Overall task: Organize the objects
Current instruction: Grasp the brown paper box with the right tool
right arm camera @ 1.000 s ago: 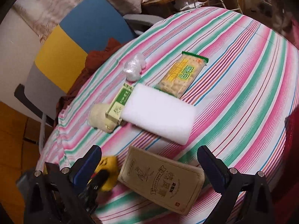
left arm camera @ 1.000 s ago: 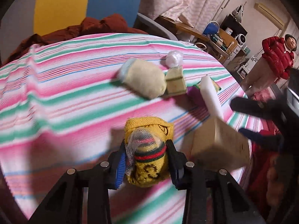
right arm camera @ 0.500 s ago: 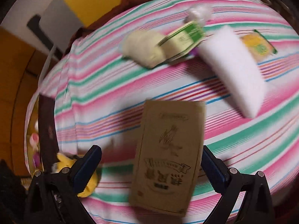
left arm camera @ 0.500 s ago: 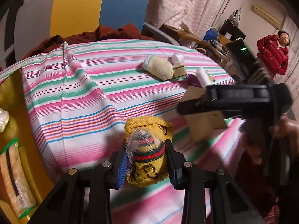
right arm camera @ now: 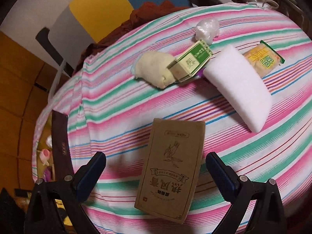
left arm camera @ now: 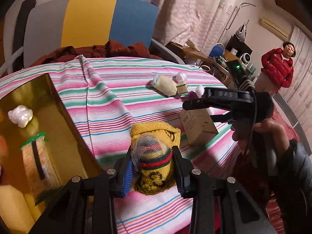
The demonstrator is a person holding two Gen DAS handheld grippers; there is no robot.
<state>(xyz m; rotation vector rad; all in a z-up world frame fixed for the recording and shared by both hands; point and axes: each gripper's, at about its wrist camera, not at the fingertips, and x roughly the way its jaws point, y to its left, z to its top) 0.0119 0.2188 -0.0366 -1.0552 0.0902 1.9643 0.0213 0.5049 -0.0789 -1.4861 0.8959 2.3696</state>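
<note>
In the left wrist view, a yellow knitted pouch (left arm camera: 154,156) is clamped between the pads of the left gripper (left arm camera: 153,167), held above the striped worktop (left arm camera: 109,101). A gold box (left arm camera: 39,136), already holding a white wad and a wrapped snack, is seen just to the left. The pouch could be dropped short if it is released before the box rim is cleared.

In the right wrist view, the right gripper (right arm camera: 156,173) is seen spread wide and empty, straddling a brown carton (right arm camera: 171,171) lying flat on the worktop. The carton could be pushed or tilted if one pad is landed on its top face
</note>
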